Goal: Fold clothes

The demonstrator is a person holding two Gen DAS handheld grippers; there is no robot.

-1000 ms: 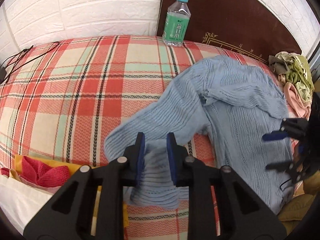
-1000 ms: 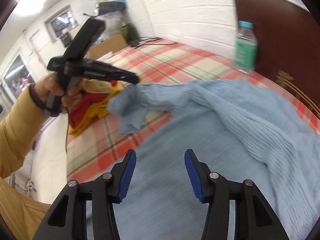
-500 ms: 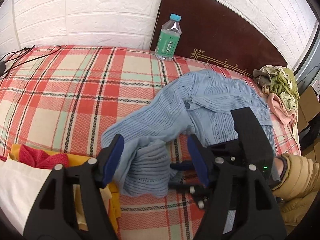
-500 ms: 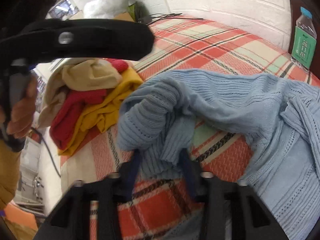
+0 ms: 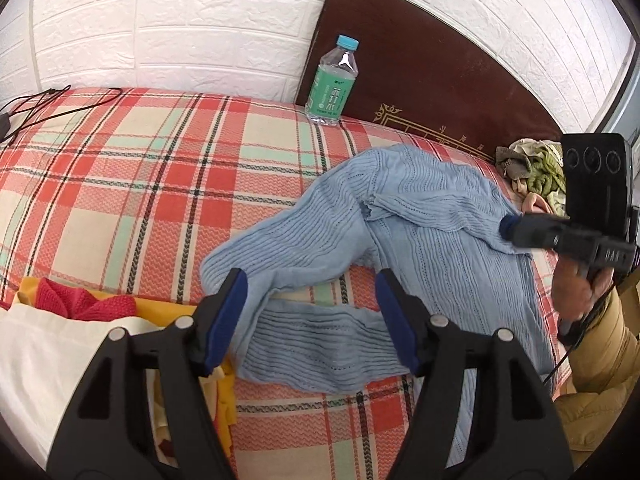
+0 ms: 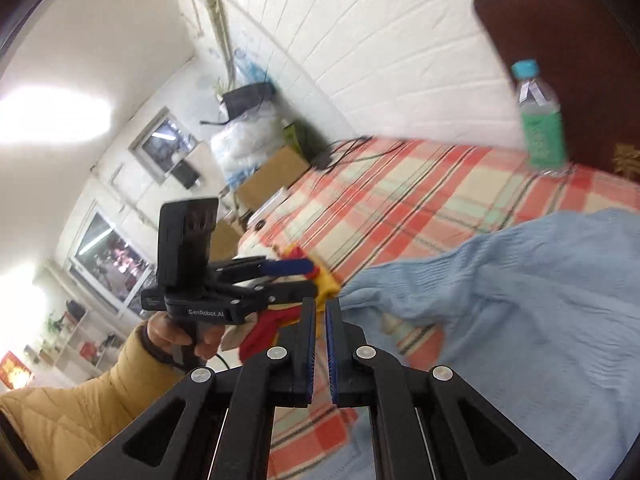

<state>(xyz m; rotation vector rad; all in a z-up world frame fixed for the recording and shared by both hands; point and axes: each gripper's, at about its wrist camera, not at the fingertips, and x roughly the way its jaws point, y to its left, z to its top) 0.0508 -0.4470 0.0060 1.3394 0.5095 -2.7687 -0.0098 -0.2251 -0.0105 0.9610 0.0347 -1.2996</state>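
Bed: red, cream and mint plaid bedspread under a dark brown headboard; white brick wall behind.
Room: windows and cardboard boxes show, blurred, in the right wrist view.
Bottle: clear plastic water bottle with green label, upright at the headboard's foot.
Sweater: pale blue ribbed knit sweater, spread on the bed, one sleeve bent back near the left tool.
Piles: red, yellow and cream clothes stack at left; green and pink clothes heap at right.
Left tool: wide open, empty, above the sleeve.
Right tool: nearly closed, nothing visibly between its pads.
Change: half a second ago the right tool was at the sleeve cuff; now it is raised over the sweater's right side.
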